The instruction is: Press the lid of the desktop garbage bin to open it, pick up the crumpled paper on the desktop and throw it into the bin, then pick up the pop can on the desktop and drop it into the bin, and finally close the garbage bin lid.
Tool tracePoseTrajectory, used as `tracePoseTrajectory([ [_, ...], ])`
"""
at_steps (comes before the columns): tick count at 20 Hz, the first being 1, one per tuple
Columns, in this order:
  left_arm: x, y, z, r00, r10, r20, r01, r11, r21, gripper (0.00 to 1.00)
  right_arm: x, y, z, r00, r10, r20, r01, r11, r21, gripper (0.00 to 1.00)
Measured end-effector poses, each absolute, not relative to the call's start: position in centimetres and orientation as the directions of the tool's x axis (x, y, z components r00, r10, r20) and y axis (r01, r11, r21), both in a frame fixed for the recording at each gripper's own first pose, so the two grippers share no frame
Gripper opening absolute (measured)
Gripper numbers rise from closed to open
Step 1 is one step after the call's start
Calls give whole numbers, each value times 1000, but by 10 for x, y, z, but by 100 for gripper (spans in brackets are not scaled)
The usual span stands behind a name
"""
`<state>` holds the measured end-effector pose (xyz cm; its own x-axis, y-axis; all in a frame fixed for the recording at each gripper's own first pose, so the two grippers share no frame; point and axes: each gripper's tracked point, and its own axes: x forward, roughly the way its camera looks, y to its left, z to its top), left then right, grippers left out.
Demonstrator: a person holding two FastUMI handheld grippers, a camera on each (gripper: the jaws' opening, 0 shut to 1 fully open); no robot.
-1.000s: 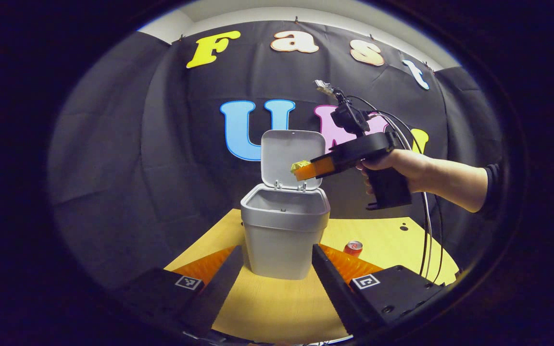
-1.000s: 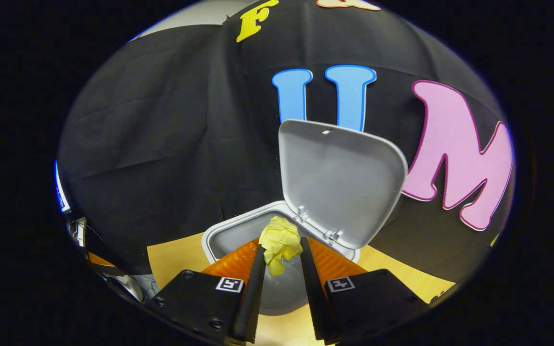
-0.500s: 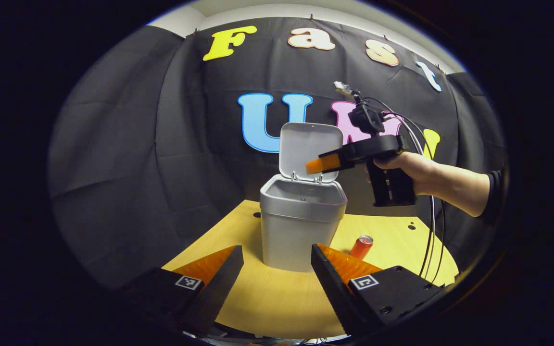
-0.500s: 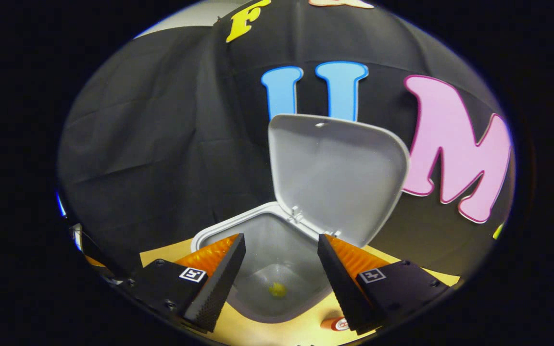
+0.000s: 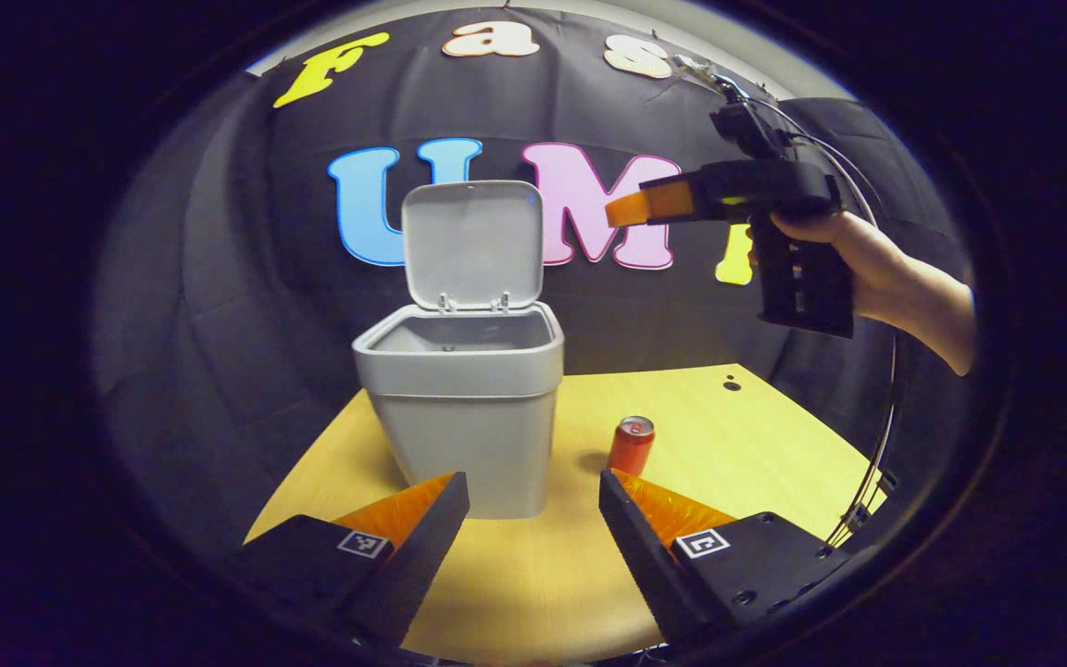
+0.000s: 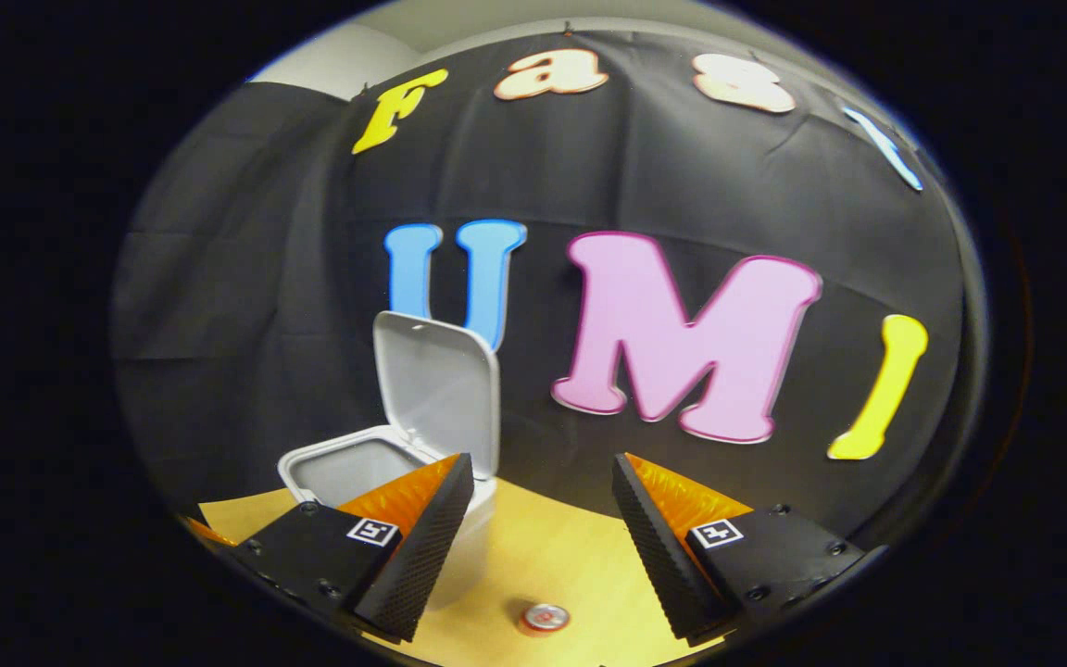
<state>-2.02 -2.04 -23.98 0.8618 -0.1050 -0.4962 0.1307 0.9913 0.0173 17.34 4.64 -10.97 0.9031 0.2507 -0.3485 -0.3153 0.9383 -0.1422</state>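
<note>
Left gripper view
Left gripper (image 5: 533, 482): low at the near edge of the counter, jaws spread wide with nothing between them; both fingers rise from the bottom of the view.
Garbage bin (image 5: 464, 417): grey, upright on the counter, just beyond the left finger and slightly left of the gap between the jaws.
Lid (image 5: 472, 244): swung up on its rear hinges and standing nearly vertical, so the bin mouth is uncovered.
Pop can (image 5: 632, 445): red, upright on the counter, right of the bin and apart from it, just behind the tip of the right finger.
Counter (image 5: 756, 445): yellow wood-look top; a small dark hole sits near its far right edge.
Right gripper (image 5: 621, 210): held high at the upper right, above and to the right of the bin, pointing left; seen side-on, so I cannot tell from here how its jaws stand.
Hand (image 5: 858, 255): wrapped around the right gripper's handle, with cables trailing down behind it.

Right gripper view
Right gripper (image 6: 541, 474): jaws wide apart and empty.
Garbage bin (image 6: 348, 468): at lower left, partly behind the left finger, lid (image 6: 441, 394) upright.
Pop can (image 6: 545, 617): seen from above, on the counter (image 6: 561, 556) below the gap between the jaws, right of the bin.
Crumpled paper: cannot tell where it lies.
</note>
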Motion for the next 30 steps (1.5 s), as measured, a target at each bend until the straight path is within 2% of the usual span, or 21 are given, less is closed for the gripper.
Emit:
tracePoseTrajectory([
  [5,22,-80,-298,820,-213,-531,261,965,17,97,132,-57,-106,943,62,-327,-138,967,-213,98],
  [12,75,-136,-372,785,-242,-570,309,951,22,98,54,-168,-152,911,-138,-389,28,961,-275,98],
  [19,120,-143,-427,783,-166,-600,265,961,80,96,27,-212,-187,875,-204,-439,95,961,-258,98],
  [24,134,-154,-448,771,-199,-604,275,961,34,96,24,-217,-213,856,-210,-473,90,961,-263,98],
  [30,153,-159,-462,770,-198,-607,285,957,49,96,20,-222,-242,818,-208,-536,82,965,-250,98],
])
